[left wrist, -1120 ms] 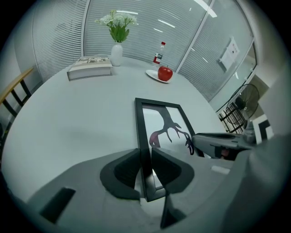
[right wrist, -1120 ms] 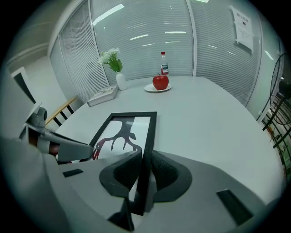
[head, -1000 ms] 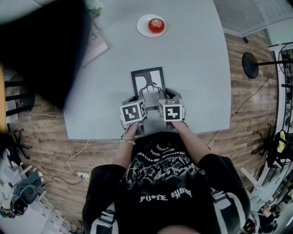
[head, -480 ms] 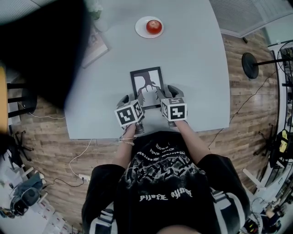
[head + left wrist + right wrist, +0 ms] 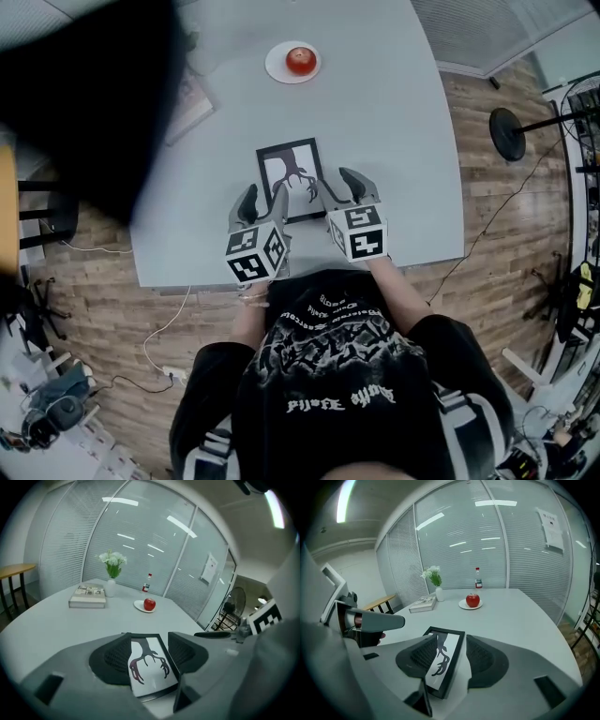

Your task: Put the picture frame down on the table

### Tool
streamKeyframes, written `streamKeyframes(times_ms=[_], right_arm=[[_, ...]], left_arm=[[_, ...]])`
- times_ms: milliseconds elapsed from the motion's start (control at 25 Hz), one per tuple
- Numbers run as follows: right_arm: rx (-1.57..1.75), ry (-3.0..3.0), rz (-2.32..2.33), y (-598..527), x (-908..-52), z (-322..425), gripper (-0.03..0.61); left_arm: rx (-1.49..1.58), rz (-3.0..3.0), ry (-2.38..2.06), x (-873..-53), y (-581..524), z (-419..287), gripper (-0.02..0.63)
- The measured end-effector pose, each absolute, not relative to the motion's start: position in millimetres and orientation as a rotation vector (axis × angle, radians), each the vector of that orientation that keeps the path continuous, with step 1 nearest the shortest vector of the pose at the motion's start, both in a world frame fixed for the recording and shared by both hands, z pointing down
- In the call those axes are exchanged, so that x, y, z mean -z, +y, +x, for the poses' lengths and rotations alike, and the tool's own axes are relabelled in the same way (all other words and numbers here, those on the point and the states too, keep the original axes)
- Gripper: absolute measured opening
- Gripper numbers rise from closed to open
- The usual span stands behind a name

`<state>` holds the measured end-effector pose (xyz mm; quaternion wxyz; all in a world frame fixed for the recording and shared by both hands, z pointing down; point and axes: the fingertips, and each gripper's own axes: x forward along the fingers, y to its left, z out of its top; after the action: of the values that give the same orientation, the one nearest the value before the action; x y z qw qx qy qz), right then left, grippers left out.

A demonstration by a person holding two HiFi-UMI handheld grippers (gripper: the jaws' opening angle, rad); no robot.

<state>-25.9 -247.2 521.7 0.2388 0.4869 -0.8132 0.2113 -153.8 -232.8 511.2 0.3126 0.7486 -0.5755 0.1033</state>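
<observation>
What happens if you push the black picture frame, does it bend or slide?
The black rectangular picture frame is probably stiff: its edges look straight. Lying flat on the smooth grey table, it would likely slide, not tip or roll. It looks thin, so it is probably light.

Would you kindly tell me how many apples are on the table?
1. The apple sits on a plate at the table's far end, beyond the frame; no other shows in any view.
</observation>
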Motion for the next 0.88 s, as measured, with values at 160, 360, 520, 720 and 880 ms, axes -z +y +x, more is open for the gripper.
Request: streamKeyframes(times_ms=[160, 360, 520, 720, 880], right_arm=[[-0.502, -2.27, 1.364, -240, -498, -12, 0.181], [-0.414, -2.345, 1.413, -234, -462, 8, 0.18], [-0.305, -2.412, 1.434, -233, -431, 20, 0.18], [-0.234, -2.505, 1.438, -233, -404, 28, 0.18], [-0.25, -2.531, 1.428, -236, -404, 31, 0.179]], left_arm=[[-0.243, 2.116, -1.532, -485, -221, -142, 0.204], [-0.215, 2.241, -1.57, -451, -212, -137, 0.202], [-0.178, 2.292, -1.62, -424, -212, -137, 0.202], [-0.123, 2.322, -1.654, -396, -214, -140, 0.202], [-0.105, 2.328, -1.64, -394, -218, -136, 0.201]])
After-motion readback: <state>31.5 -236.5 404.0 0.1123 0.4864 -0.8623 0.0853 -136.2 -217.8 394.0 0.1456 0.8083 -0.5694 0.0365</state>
